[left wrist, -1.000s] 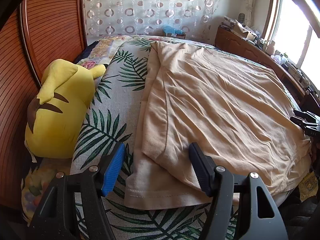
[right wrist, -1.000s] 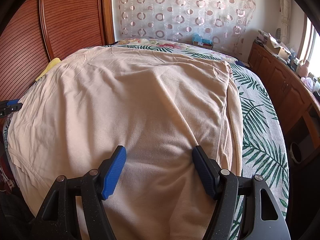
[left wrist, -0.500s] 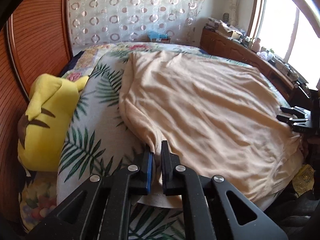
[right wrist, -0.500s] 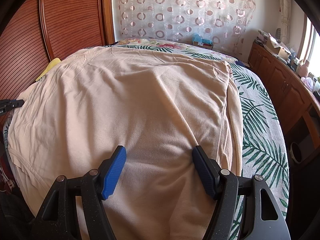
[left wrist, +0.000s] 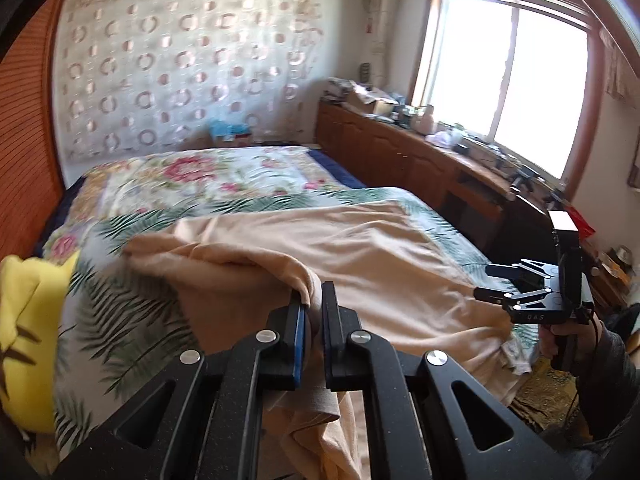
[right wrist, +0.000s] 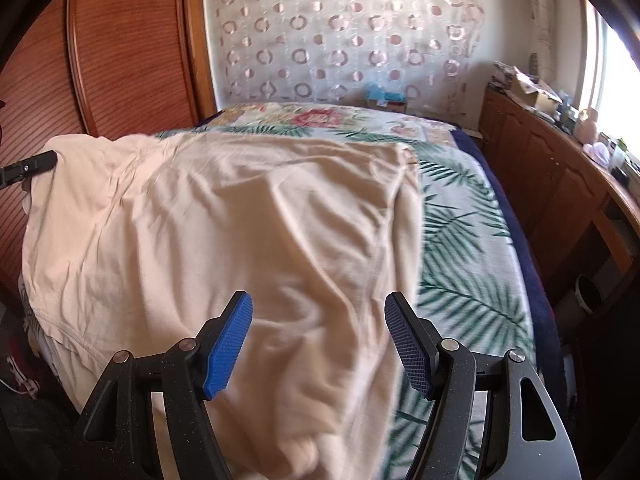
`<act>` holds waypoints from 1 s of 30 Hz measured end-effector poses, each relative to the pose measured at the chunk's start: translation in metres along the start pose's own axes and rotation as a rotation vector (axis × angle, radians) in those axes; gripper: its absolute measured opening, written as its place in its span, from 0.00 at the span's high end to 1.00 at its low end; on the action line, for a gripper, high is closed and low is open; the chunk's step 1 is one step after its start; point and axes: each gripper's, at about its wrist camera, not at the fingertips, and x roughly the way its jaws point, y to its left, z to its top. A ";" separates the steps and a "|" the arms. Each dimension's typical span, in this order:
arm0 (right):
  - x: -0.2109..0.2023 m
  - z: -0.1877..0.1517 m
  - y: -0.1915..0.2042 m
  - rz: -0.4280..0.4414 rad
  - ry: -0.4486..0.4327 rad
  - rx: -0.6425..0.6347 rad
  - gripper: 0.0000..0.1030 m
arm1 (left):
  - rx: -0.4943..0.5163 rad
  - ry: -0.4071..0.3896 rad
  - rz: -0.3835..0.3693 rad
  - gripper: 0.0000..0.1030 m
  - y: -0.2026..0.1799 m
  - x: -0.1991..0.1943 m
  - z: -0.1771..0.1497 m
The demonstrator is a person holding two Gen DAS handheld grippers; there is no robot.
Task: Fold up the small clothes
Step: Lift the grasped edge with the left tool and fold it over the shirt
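Observation:
A large beige shirt (left wrist: 380, 256) lies spread on the leaf-print bed. My left gripper (left wrist: 311, 304) is shut on a fold of the shirt's left edge and holds it lifted above the bed. In the right wrist view the same beige shirt (right wrist: 240, 220) covers the bed's left and middle. My right gripper (right wrist: 318, 332) is open and empty, hovering over the shirt's near part. The right gripper also shows in the left wrist view (left wrist: 494, 282), at the shirt's right edge, jaws apart. The tip of the left gripper shows at the far left of the right wrist view (right wrist: 30, 166).
A yellow plush toy (left wrist: 24, 336) lies on the bed's left side. The leaf-print bedcover (right wrist: 460, 248) is bare to the right of the shirt. A wooden sideboard (left wrist: 420, 152) with clutter runs along the right wall under a window. A wooden wardrobe (right wrist: 120, 48) stands left.
My left gripper closed on the shirt's left edge and lifted it up and toward the middle. My right gripper stayed open and rose slightly, and the shirt's far edge has drawn nearer.

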 end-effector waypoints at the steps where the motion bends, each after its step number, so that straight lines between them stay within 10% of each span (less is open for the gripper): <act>1: -0.006 -0.002 -0.006 -0.004 -0.006 0.014 0.31 | 0.011 -0.002 -0.014 0.92 -0.006 0.001 0.003; 17: -0.074 -0.025 -0.053 -0.091 -0.065 0.116 0.31 | 0.207 0.070 -0.262 0.92 -0.141 0.037 0.044; 21: -0.078 -0.028 -0.058 -0.087 -0.072 0.129 0.31 | 0.239 0.100 -0.284 0.49 -0.145 0.040 0.038; 30: -0.065 -0.019 -0.053 -0.044 -0.069 0.099 0.31 | 0.169 0.052 -0.126 0.30 -0.094 0.023 0.032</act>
